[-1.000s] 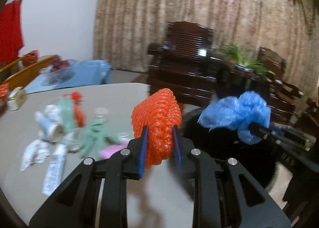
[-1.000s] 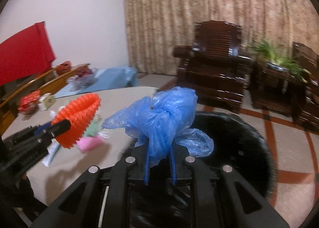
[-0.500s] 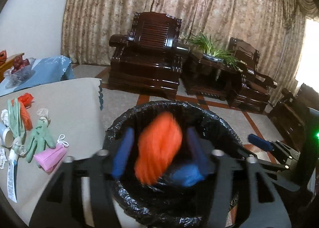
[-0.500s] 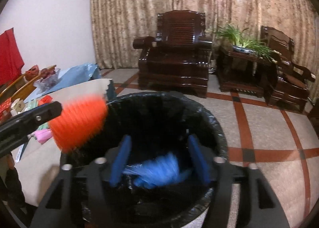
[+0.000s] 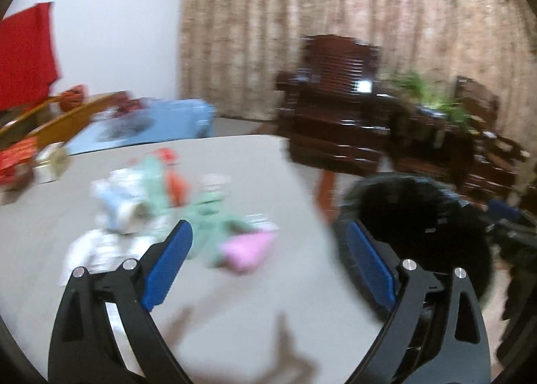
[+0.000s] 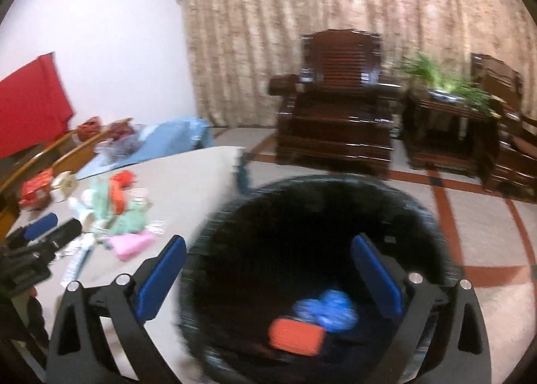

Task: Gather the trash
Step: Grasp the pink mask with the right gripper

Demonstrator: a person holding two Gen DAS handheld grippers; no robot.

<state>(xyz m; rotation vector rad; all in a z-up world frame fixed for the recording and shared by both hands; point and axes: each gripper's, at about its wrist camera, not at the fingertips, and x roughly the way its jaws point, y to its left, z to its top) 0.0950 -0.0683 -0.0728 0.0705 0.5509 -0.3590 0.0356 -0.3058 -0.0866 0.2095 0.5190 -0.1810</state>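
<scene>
Already lying at the bottom of the black-lined bin [image 6: 315, 209]: orange net [image 6: 297, 337] and blue plastic bag [image 6: 327, 312], touching each other. Hovering above them, right gripper [image 6: 268, 278], jaws opening wide, gripping nothing. Hanging over the grey table [image 5: 268, 290], left gripper [image 5: 268, 270], jaws likewise opening, nothing between them. Waiting on the table, blurred: pink scrap [image 5: 246, 250], green glove [image 5: 209, 216], white wrappers [image 5: 117, 206]. Standing beyond, dark wooden armchair [image 6: 339, 102].

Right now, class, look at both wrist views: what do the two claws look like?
The left claw and the right claw match: black angular frames with triangular cut-outs, silver round screw heads at the joints, and two fingers faced with flat blue pads. No cables or sleeves show.
</scene>
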